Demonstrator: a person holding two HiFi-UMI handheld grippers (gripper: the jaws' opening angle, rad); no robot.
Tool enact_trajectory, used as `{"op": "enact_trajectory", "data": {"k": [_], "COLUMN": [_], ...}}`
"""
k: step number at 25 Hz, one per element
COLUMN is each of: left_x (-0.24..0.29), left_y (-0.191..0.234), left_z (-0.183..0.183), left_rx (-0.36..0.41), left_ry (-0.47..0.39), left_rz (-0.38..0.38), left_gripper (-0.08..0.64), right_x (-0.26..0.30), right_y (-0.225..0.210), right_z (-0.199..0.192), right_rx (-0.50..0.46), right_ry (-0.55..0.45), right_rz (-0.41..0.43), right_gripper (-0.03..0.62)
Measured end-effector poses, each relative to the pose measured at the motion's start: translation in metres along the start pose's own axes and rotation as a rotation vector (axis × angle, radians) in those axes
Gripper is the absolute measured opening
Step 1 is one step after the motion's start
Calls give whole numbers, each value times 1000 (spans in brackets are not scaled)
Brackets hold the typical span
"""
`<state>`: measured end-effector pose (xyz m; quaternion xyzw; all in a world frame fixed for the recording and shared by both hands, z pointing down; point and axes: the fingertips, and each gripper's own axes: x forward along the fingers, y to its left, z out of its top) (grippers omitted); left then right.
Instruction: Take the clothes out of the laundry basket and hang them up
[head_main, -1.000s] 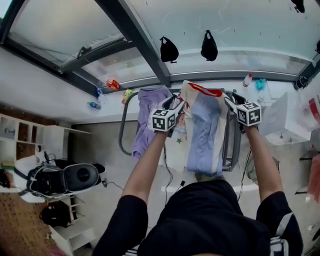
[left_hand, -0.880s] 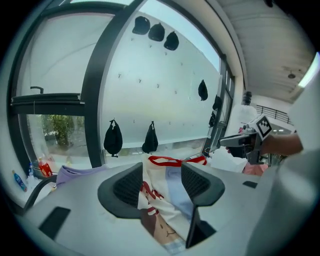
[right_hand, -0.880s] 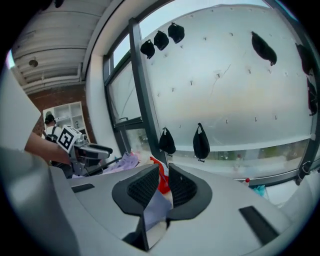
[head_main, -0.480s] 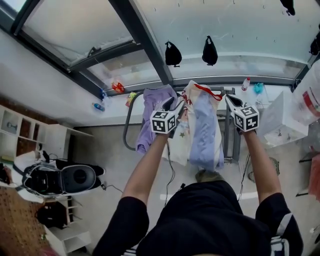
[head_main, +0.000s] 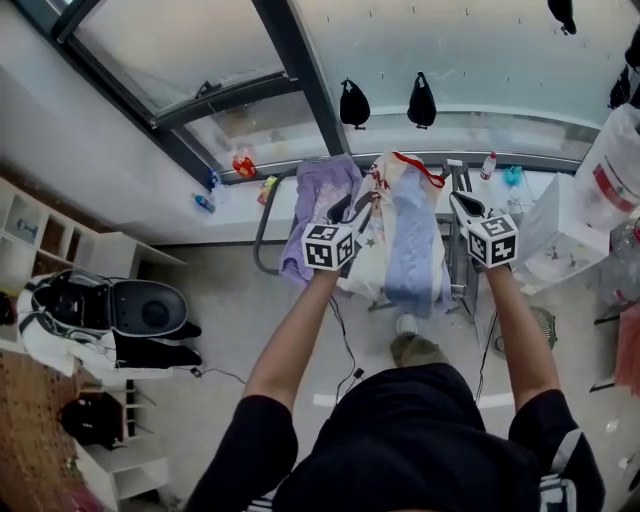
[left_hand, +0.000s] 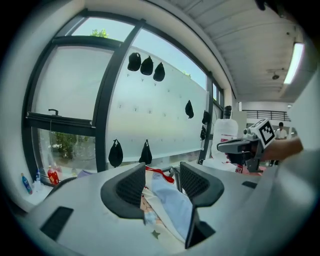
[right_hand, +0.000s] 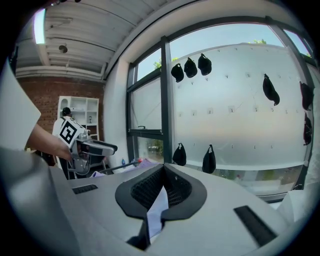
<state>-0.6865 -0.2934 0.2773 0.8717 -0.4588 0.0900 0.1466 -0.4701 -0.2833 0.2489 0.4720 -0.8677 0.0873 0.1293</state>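
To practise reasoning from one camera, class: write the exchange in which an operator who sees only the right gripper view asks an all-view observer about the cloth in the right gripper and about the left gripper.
Operator: The right gripper is shut on a strip of pale cloth. What does it belong to?
Observer: The head view puts that gripper at the right edge of a light blue garment with red trim, draped over the drying rack. The strip is probably its edge.
Operator: Does the left gripper grip it too?
Observer: No. The left gripper view shows it open, its jaws having just eased slightly closer. The garment shows between them, unpressed.
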Motion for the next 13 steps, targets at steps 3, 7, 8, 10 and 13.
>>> {"op": "enact_trajectory", "data": {"k": [3,7,8,10,13], "left_x": [-38,-87,-96,-110,-131], "left_y": [-15,-39,-43,-48,-54], "left_z": [-7,-25,-29,-39,-53], "left_rx": [-8,-8,-10,-15,-20], "left_ry": [-21,-34,-39,-46,-51], "left_rz": [7,7,7,7,8], "left_gripper": [213,213,213,213,213], "right_x": [-24,-59,-65,-72,-82], "right_y": [27,68,74,85,100], "right_z": [-4,-20,-25,-36,-52], "right_rx": [14,28,35,57,81], "right_ry": [-12,-23,-25,-27,-28], "right_rz": [1,10,10,8,11], "right_gripper": [-2,-2,-2,-2,-2]}}
